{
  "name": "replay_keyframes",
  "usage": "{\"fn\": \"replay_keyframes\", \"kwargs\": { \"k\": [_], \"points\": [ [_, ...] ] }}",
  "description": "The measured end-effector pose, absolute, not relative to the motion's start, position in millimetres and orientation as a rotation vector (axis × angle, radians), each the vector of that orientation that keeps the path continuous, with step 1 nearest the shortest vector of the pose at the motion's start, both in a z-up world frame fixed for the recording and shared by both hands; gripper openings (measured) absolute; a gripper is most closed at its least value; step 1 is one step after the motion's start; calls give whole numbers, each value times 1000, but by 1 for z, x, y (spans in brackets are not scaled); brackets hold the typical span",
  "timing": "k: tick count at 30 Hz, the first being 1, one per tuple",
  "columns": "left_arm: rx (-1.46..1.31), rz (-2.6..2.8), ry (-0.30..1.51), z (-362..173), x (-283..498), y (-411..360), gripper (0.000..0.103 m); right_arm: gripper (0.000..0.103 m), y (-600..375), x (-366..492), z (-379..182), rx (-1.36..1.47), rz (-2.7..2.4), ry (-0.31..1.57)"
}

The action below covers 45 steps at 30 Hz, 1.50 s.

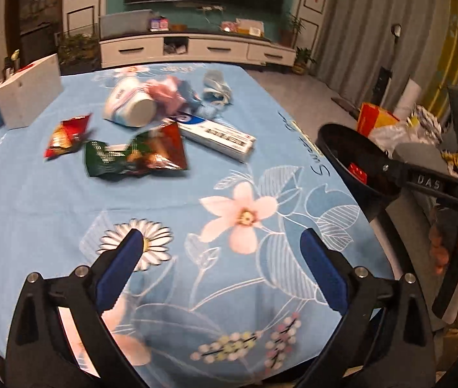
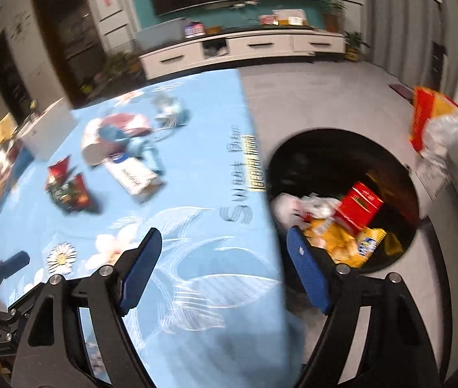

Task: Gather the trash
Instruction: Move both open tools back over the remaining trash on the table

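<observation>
Trash lies at the far side of the blue floral tablecloth (image 1: 51, 213): a red snack packet (image 1: 67, 134), a green-and-red packet (image 1: 135, 155), a long toothpaste box (image 1: 219, 135), a white tub (image 1: 130, 105) on its side, a pink crumpled bag (image 1: 167, 92) and a pale blue wrapper (image 1: 217, 89). My left gripper (image 1: 222, 239) hangs open over the near cloth, well short of them, nothing between its fingers. My right gripper (image 2: 224, 236) is open and holds nothing, straddling the table's right edge. Beside it on the floor, the black bin (image 2: 342, 148) holds a red box (image 2: 360, 202) and yellow packets (image 2: 352, 245).
A white box (image 1: 28, 97) stands on the table's left side. The table's right edge (image 2: 261, 161) drops straight to the bin. Bags and a red-yellow carton (image 1: 374, 118) are piled on the floor beyond it. A low white TV cabinet (image 1: 196, 48) lines the far wall.
</observation>
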<state>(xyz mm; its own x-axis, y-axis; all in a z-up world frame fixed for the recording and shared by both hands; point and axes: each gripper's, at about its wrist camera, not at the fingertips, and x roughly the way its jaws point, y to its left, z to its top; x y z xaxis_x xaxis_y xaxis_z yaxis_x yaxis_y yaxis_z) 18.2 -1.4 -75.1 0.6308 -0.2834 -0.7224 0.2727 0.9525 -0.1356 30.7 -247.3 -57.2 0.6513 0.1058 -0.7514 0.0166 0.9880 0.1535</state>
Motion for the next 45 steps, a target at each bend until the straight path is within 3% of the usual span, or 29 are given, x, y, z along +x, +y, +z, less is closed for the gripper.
{"fn": "replay_keyframes", "kwargs": {
  "k": [19,45],
  "points": [
    [-171,-258,788,-67,13,68,97,79,-163,37,-41,4,150,868],
    [-212,-230,836,-89,42,79,97,78,-144,69,-59,-38,191,906]
  ]
}}
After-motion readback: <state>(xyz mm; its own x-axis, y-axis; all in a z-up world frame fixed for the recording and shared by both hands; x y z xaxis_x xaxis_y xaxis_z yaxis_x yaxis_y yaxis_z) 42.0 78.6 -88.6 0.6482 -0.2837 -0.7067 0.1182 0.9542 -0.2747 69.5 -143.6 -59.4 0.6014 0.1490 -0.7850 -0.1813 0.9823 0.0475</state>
